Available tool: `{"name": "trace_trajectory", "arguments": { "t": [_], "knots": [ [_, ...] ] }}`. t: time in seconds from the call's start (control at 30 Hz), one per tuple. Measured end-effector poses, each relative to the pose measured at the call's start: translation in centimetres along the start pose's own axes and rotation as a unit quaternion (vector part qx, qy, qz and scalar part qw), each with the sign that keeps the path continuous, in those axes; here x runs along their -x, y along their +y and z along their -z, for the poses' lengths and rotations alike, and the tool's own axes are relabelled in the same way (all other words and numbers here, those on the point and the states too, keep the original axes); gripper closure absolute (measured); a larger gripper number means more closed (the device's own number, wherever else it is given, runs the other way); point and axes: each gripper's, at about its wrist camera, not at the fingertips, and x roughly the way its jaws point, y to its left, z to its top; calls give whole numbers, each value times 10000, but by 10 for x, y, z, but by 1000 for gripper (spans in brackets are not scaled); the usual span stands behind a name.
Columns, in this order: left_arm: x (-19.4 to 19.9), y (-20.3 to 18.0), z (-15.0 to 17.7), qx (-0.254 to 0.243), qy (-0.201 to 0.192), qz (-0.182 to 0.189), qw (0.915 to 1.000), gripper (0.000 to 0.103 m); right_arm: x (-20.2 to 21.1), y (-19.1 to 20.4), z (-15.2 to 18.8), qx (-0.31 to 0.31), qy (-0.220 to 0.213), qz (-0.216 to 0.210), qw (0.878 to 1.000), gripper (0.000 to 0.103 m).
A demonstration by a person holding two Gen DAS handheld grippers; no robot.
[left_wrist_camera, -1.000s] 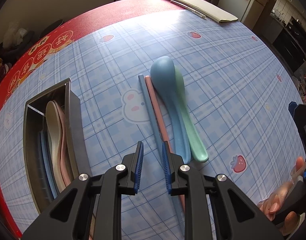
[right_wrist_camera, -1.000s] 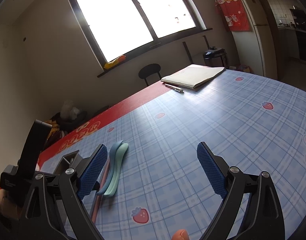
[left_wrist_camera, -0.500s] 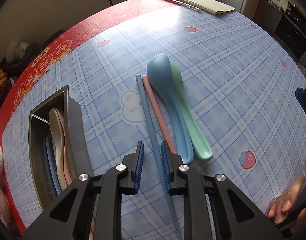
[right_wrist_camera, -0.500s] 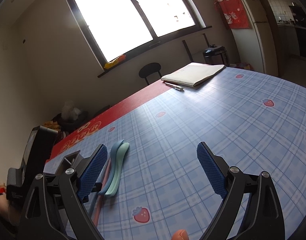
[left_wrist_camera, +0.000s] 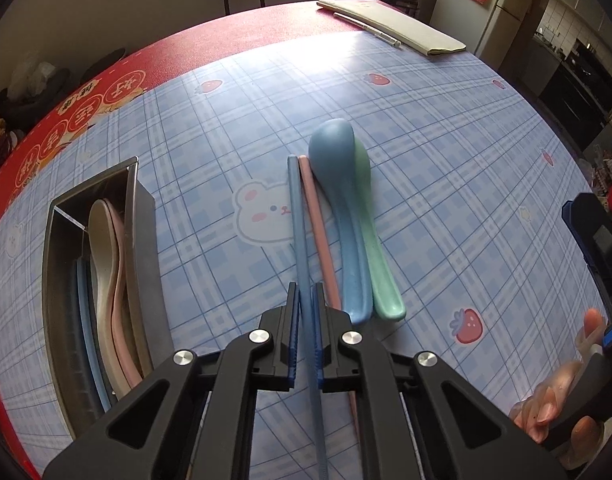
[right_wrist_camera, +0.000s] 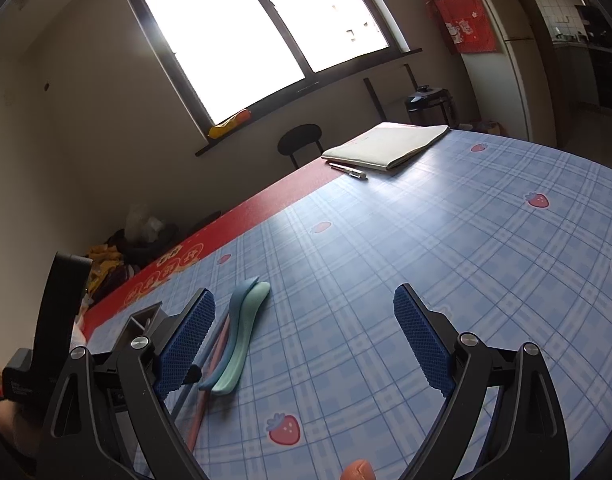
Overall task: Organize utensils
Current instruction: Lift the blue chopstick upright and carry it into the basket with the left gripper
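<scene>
My left gripper (left_wrist_camera: 305,294) points steeply down at the table, and its jaws are closing tight, with the blue pads pressing on the near part of a blue chopstick (left_wrist_camera: 296,216). Right of that chopstick lie a pink chopstick (left_wrist_camera: 316,216), a blue spoon (left_wrist_camera: 338,168) and a green spoon (left_wrist_camera: 380,272), all side by side on the checked tablecloth. A metal utensil holder (left_wrist_camera: 142,248) lies at the left with a cream spoon (left_wrist_camera: 102,256) and pink and blue pieces inside. My right gripper (right_wrist_camera: 304,308) hovers open above the cloth with nothing between its fingers; the spoons (right_wrist_camera: 246,312) lie to its left.
A closed notebook (right_wrist_camera: 386,144) and a pen (right_wrist_camera: 348,170) lie at the far end of the table. A black chair (right_wrist_camera: 300,142) stands beyond the red border. A person's fingers (left_wrist_camera: 554,400) show on the right gripper's handle at the lower right.
The left gripper edged left until the blue chopstick lay between its jaws, then the jaws closed onto it. The right gripper has not moved.
</scene>
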Motion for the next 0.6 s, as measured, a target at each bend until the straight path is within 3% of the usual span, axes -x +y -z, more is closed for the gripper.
{"name": "trace_trajectory", "arguments": {
  "t": [0.3, 0.47, 0.6],
  "knots": [
    [42, 18, 13, 419, -534, 788, 9946, 97, -5, -3, 0, -160, 121, 58, 9998, 15],
    [38, 22, 18, 471, -435, 873, 9941, 97, -6, -1, 1, -111, 118, 75, 9998, 15],
    [49, 28, 19, 514, -633, 940, 9922, 97, -7, -1, 1, -94, 138, 32, 9999, 15]
  ]
}}
